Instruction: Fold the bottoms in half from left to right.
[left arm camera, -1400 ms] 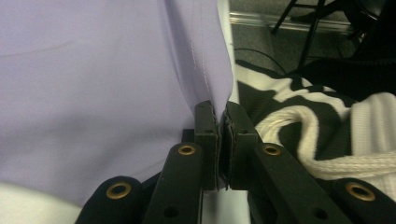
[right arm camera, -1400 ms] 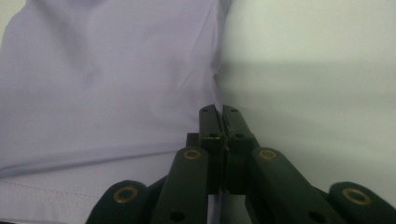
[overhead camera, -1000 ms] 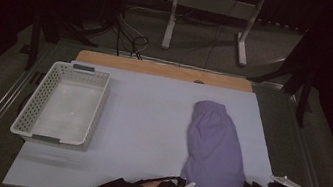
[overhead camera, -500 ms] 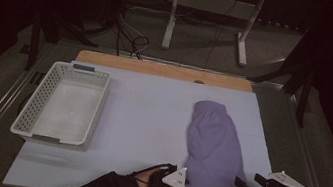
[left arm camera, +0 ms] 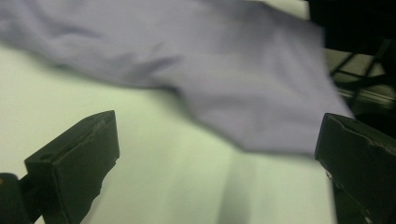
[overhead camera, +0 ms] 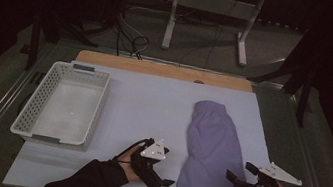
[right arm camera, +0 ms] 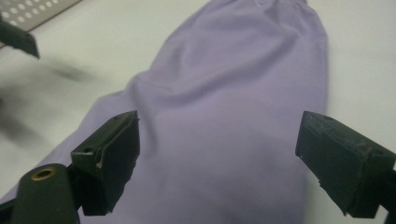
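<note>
High view: purple cloth [overhead camera: 211, 151] lies flat on the right of the white mat [overhead camera: 152, 106], left gripper [overhead camera: 163, 180] just beside its near left edge, right gripper [overhead camera: 234, 177] at its near right edge; basket [overhead camera: 64, 105] well apart at left. Left gripper view: jaws wide open, holding nothing, cloth [left arm camera: 224, 70] ahead. Right gripper view: jaws wide open over the cloth [right arm camera: 233, 116], holding nothing.

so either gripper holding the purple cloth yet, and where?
Nothing held. The left gripper and the right gripper both stand open near the near end of the purple cloth.

A white perforated basket [overhead camera: 62, 105] sits at 9 o'clock on the pale mat [overhead camera: 152, 106]. A wooden strip [overhead camera: 163, 70] edges the mat at 12 o'clock.
</note>
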`<state>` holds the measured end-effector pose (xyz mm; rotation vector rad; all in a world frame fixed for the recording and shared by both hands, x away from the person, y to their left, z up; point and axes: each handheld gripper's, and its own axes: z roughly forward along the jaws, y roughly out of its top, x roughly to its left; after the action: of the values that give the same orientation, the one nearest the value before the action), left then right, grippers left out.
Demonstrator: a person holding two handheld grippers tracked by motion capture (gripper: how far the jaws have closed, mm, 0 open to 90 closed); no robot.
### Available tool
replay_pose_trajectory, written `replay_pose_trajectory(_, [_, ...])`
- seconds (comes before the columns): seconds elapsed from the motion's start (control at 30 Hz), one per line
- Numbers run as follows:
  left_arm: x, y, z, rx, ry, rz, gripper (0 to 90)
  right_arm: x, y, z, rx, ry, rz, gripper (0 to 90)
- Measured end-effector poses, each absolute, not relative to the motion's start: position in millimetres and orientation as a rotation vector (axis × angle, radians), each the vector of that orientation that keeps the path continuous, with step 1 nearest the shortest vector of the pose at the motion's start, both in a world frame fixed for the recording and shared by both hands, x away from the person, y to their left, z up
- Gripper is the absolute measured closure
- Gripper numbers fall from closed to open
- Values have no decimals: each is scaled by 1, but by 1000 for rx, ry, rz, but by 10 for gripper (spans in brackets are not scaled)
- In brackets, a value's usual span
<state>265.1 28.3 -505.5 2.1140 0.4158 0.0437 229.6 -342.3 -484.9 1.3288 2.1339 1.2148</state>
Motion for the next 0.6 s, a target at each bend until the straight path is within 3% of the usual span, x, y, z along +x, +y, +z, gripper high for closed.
replay_pose_trajectory(0.6, [281,83,-518,2035,704,188,8,276,-324,-459,1148,2104,1236,134])
